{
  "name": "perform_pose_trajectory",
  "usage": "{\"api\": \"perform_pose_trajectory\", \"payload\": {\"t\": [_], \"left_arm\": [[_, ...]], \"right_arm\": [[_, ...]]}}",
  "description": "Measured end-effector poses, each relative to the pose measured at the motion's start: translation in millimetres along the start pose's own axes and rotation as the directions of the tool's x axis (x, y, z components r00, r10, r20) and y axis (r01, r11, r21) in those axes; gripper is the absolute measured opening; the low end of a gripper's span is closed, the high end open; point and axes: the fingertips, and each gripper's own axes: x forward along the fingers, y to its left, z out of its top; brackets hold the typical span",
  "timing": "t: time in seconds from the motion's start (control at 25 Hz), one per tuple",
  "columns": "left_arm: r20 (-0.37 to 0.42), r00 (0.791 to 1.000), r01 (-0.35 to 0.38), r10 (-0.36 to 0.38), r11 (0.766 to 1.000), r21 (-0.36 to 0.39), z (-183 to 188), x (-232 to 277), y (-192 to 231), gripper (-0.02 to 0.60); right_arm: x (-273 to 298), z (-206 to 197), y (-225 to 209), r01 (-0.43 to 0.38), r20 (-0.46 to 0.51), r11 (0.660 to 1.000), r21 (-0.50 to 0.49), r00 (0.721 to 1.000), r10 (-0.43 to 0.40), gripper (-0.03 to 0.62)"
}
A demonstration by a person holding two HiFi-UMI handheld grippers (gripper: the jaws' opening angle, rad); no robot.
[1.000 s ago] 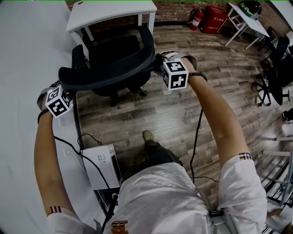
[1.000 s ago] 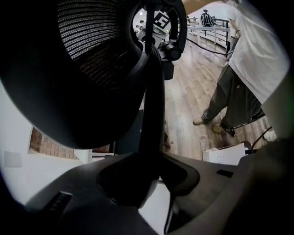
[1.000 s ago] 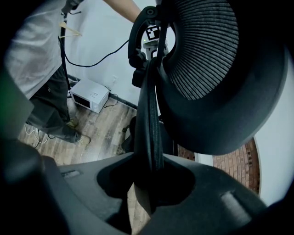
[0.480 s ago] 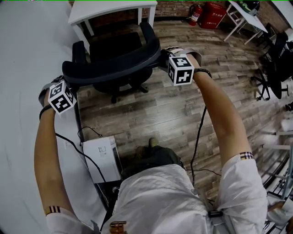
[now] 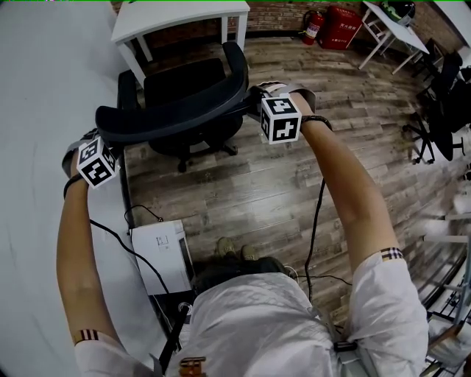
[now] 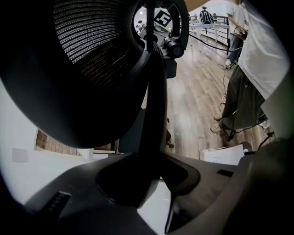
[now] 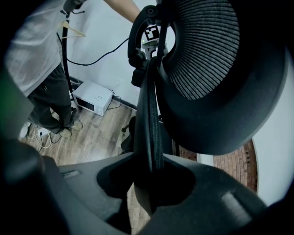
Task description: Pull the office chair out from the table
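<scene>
Left gripper (image 6: 147,172) was clamped on the chair (image 5: 184,88) back's rim, right gripper (image 7: 151,179) on its other end. Jaw tips were lost in dark plastic and the chair base was mostly hidden under the seat. The chair stood just beyond both grippers, near the table (image 5: 176,13).

Floor: grey-brown wood planks (image 5: 243,184), running across the whole centre of the head view.
9 o'clock: plain white wall (image 5: 37,88).
12 o'clock: brick wall (image 5: 283,15), with a white table (image 5: 176,16) near it.
1 o'clock: red fire extinguisher (image 5: 315,28) just beside a red box (image 5: 344,29), both at the foot of the brick wall.
2 o'clock: second white table (image 5: 403,40).
3 o'clock: black chair (image 5: 447,88).
7 o'clock: white box (image 5: 162,258) on the floor beside the white wall.
Light: even, soft shadows.
</scene>
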Motion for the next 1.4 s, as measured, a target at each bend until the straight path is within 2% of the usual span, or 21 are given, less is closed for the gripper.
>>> {"api": "perform_pose_trajectory", "payload": {"t": [0.12, 0.24, 0.44, 0.6, 0.76, 0.88, 0.96, 1.04, 1.08, 1.16, 1.28, 1.36, 1.4], "left_arm": [[-0.023, 0.999, -0.026, 0.026, 1.000, -0.009, -3.0, 0.2, -0.4, 0.157], [-0.041, 0.997, -0.061, 0.060, 0.998, -0.020, -4.4, -6.8, 1.3, 0.186], [-0.048, 0.993, -0.113, 0.111, 0.993, -0.047, -1.9, -35.9, 2.5, 0.206], [-0.050, 0.989, -0.140, 0.136, 0.988, -0.069, 0.8, -65.4, -13.5, 0.206], [0.001, 0.982, -0.186, 0.188, 0.973, -0.137, 13.8, -100.5, -30.9, 0.206], [0.106, 0.957, -0.235, 0.269, 0.937, -0.260, 34.2, -134.2, -37.7, 0.206], [0.198, 0.919, -0.253, 0.340, 0.896, -0.365, 51.2, -158.3, -38.3, 0.206], [0.301, 0.858, -0.247, 0.416, 0.848, -0.469, 71.7, -183.2, -37.2, 0.204], [0.355, 0.818, -0.231, 0.453, 0.823, -0.520, 84.9, -197.2, -36.8, 0.202], [0.456, 0.721, -0.183, 0.522, 0.778, -0.601, 115.0, -226.6, -37.6, 0.193], [0.566, 0.576, -0.108, 0.590, 0.741, -0.663, 154.5, -260.6, -43.8, 0.161], [0.611, 0.505, -0.057, 0.609, 0.730, -0.681, 173.2, -269.7, -50.0, 0.143], [0.627, 0.481, -0.029, 0.612, 0.726, -0.687, 180.4, -270.7, -53.7, 0.135]], "right_arm": [[-2.1, 1.8, -2.0, 0.006, -0.002, 1.000, 0.006, 1.000, -0.006, 0.127], [-10.4, 3.9, -8.2, 0.037, -0.012, 0.999, -0.013, 0.999, -0.037, 0.220], [-34.6, 4.8, -9.9, 0.076, -0.003, 0.997, -0.016, 0.997, -0.076, 0.232], [-62.0, 10.6, -7.7, 0.103, 0.027, 0.995, 0.004, 0.994, -0.103, 0.232], [-90.5, 17.4, -0.4, 0.126, 0.077, 0.991, 0.036, 0.989, -0.128, 0.232], [-117.1, 26.6, 2.4, 0.157, 0.153, 0.980, 0.121, 0.973, -0.174, 0.232], [-134.8, 35.3, 4.6, 0.175, 0.209, 0.968, 0.181, 0.955, -0.211, 0.232], [-150.5, 45.4, 8.9, 0.186, 0.266, 0.954, 0.233, 0.932, -0.246, 0.225], [-158.6, 51.2, 11.6, 0.187, 0.297, 0.947, 0.262, 0.918, -0.264, 0.216], [-176.5, 65.2, 16.2, 0.179, 0.369, 0.929, 0.324, 0.880, -0.299, 0.212], [-201.2, 88.7, 19.5, 0.150, 0.466, 0.898, 0.413, 0.813, -0.350, 0.185], [-210.9, 103.9, 20.5, 0.128, 0.510, 0.879, 0.459, 0.772, -0.378, 0.165], [-213.8, 111.4, 21.0, 0.117, 0.528, 0.870, 0.480, 0.753, -0.393, 0.152]]}}
